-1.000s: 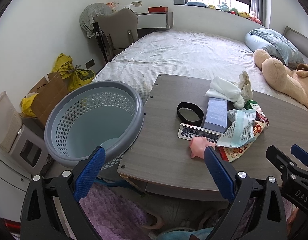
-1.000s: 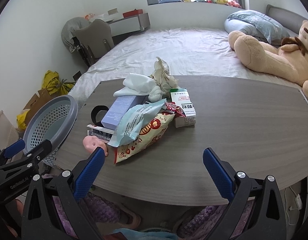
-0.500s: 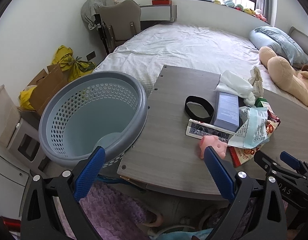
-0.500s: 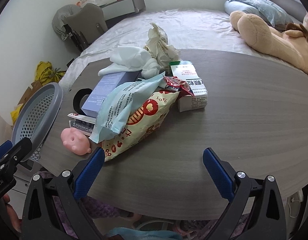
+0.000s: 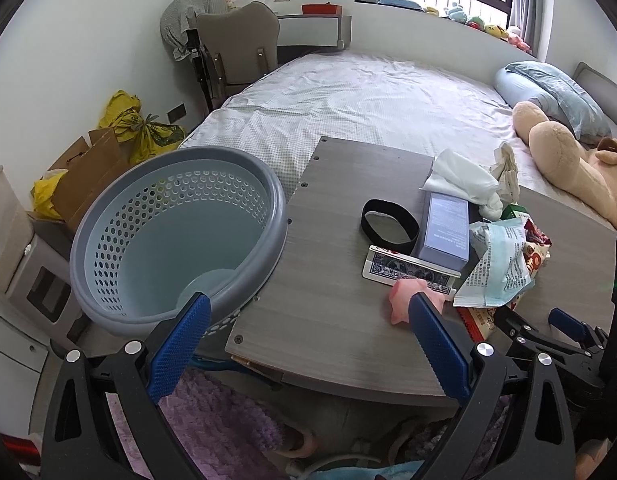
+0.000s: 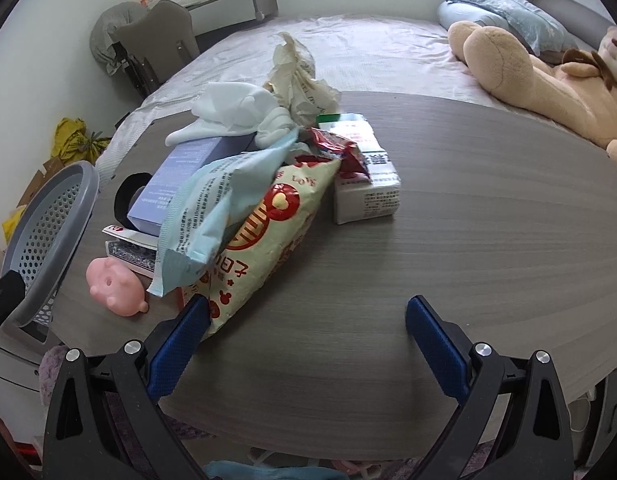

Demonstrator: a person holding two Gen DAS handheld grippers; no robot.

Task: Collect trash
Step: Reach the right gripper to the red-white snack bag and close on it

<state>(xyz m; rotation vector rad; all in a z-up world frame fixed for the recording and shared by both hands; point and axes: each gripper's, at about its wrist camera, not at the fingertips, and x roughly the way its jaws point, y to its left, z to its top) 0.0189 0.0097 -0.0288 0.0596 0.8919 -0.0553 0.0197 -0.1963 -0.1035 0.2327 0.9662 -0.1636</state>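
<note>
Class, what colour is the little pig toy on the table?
Pink; the pig toy shows best in the right wrist view.

basket [image 5: 180, 240] left of table [image 5: 328, 320], wrappers [image 6: 252, 216] on table

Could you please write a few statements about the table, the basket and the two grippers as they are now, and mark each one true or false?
1. The grey basket holds several wrappers. False: no trash shows inside it.
2. The right gripper is open over the table, near the cream snack bag. True.
3. The pink pig toy sits inside the basket. False: it lies on the table beside the playing cards.
4. The left gripper is open and holds nothing. True.
5. A teddy bear lies on the bed. True.
</note>
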